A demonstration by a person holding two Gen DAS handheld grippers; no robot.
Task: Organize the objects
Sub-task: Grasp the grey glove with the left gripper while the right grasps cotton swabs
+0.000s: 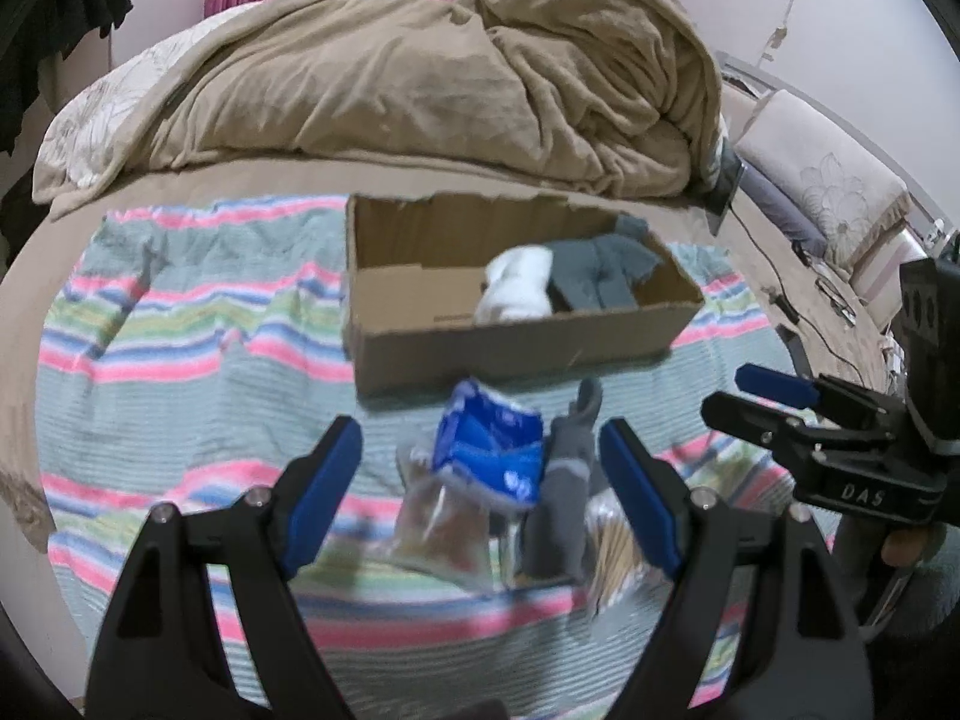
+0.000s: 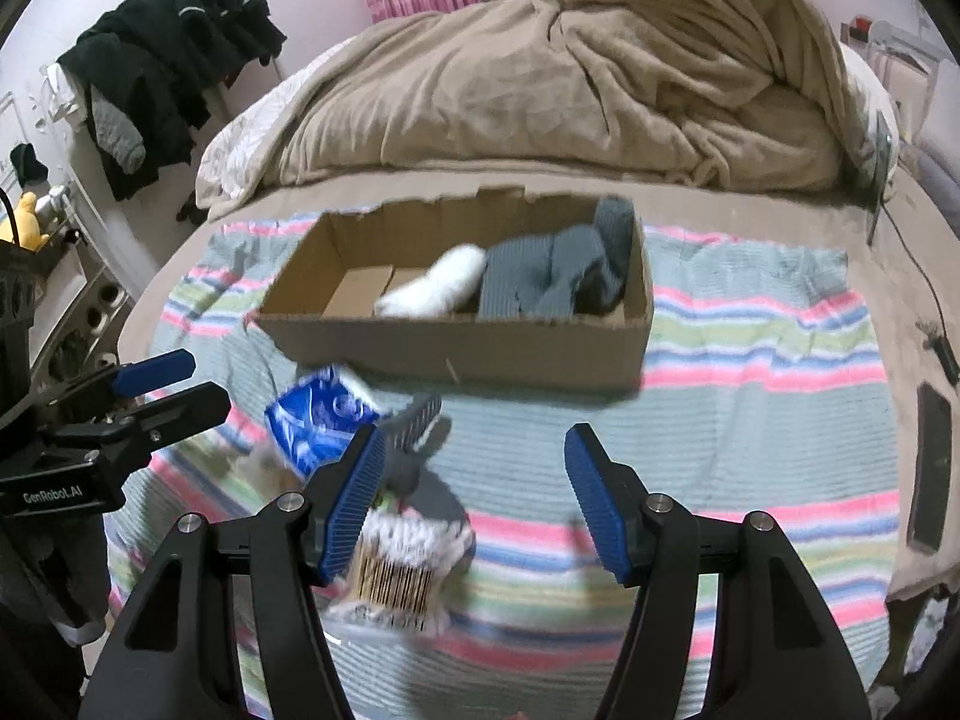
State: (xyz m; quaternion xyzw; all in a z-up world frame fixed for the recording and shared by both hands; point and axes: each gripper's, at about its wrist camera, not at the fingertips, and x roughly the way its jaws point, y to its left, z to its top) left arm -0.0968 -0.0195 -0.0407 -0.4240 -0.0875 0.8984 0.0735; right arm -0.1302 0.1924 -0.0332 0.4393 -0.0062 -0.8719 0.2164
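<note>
A cardboard box (image 1: 510, 336) (image 2: 456, 348) lies on a striped cloth (image 1: 180, 324) on the bed, holding a white sock (image 1: 519, 291) (image 2: 438, 288) and grey socks (image 1: 600, 270) (image 2: 558, 270). In front of the box lie a blue packet (image 1: 492, 450) (image 2: 318, 420), a grey sock (image 1: 564, 498) (image 2: 414, 420), a clear bag (image 1: 438, 528) and a pack of cotton swabs (image 2: 402, 564) (image 1: 612, 546). My left gripper (image 1: 480, 492) hangs open above these items, touching none. My right gripper (image 2: 474, 498) is open over bare cloth, right of the pile, and appears side-on in the left wrist view (image 1: 744, 396).
A crumpled beige blanket (image 1: 450, 66) (image 2: 600, 60) fills the bed behind the box. Dark clothes (image 2: 162, 54) hang at the left. A cable (image 1: 774, 252) and small items lie at the bed's right side. A dark flat phone-like object (image 2: 933, 468) rests on the right edge.
</note>
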